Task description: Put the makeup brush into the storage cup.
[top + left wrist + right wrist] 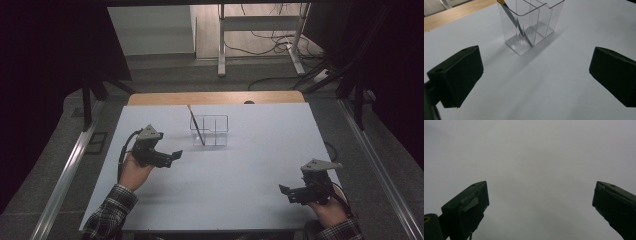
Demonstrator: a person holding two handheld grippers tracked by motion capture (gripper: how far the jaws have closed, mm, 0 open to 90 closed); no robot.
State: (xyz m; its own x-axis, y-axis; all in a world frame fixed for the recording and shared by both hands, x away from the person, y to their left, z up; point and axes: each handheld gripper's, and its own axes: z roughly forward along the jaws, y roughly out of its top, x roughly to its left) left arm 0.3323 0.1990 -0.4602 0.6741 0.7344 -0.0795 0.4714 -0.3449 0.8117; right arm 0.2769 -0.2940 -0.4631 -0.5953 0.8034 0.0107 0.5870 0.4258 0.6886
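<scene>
Toward the far middle of the white tabletop [215, 170] one clear plastic organiser box with several compartments [210, 130] is seen standing upright, and one slim pencil-like stick with a yellowish upper end [196, 124] is leaned inside its left-hand compartment. The stick is tilted, its lower tip resting on the box floor and its upper end projecting past the rim, presumably because the compartment is wider than the stick and gives it a wall to lean on. The remaining compartments appear empty.

Two grippers are counted, one in each hand. The left gripper [175, 155] is held just above the tabletop, near the box on its left side and apart from it, pointed toward it; in the left gripper view its jaws are spread wide with nothing between them, and the box [530, 25] with the stick [517, 25] is framed ahead of them. This is judged to be a stance for reaching to the box or the stick, or one just after letting go; which cannot be told.

The right gripper [286, 192] is held at the near right corner, well apart from the box, jaws likewise wide apart and empty over bare tabletop [536, 157], apparently parked out of the way.
</scene>
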